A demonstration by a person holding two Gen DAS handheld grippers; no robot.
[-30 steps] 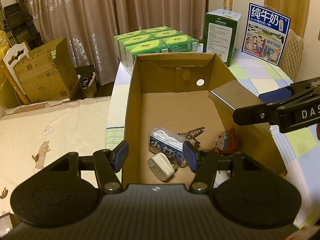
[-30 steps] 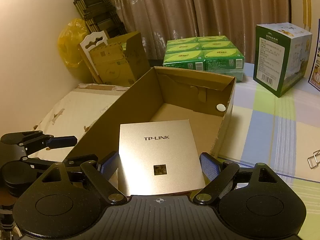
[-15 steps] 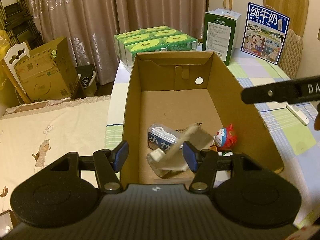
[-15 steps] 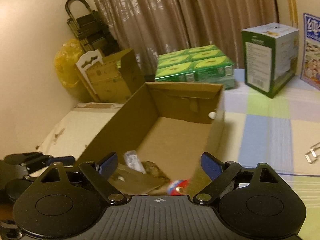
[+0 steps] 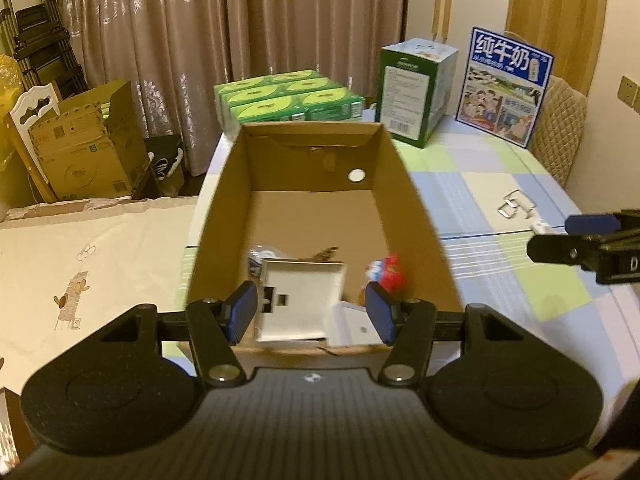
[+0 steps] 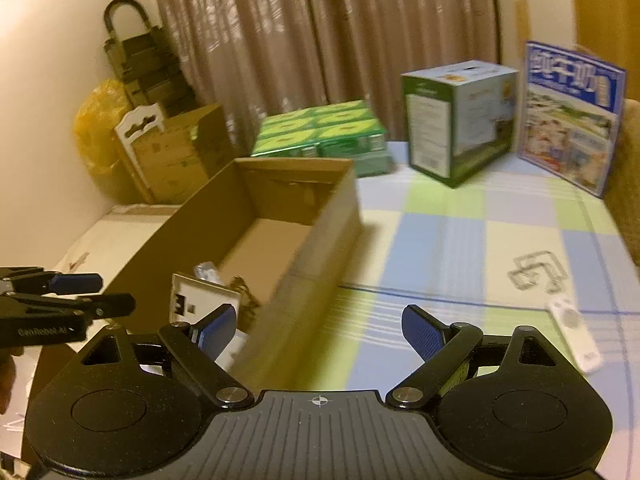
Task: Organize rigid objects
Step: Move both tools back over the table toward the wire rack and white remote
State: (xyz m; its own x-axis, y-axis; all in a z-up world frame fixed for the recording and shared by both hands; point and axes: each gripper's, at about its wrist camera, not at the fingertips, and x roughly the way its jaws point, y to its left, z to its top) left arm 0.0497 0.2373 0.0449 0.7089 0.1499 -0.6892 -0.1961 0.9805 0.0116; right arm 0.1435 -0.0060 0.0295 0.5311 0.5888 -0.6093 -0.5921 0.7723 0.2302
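Note:
An open cardboard box [image 5: 224, 208] stands on the checked tablecloth; it also shows in the right wrist view [image 6: 320, 240]. Inside lies the flat TP-LINK panel [image 5: 300, 304], white back up, also in the right wrist view [image 6: 192, 300], with a blue-and-red toy figure [image 5: 386, 276] and a small packet [image 5: 254, 258] partly under it. My left gripper [image 5: 312, 312] is open and empty over the box's near end. My right gripper [image 6: 320, 334] is open and empty, right of the box over the cloth.
On the cloth right of the box lie metal clips [image 6: 536, 272] and a small white remote [image 6: 574, 334]. Green tissue packs [image 5: 288, 98], a green carton [image 5: 416, 88] and a blue milk box [image 5: 508, 84] stand behind. A larger cardboard box [image 5: 84, 148] stands at left.
My right gripper let go of the TP-LINK panel, which fell into the box and landed back up. The right gripper then swung right, away from the box. The left gripper stayed open.

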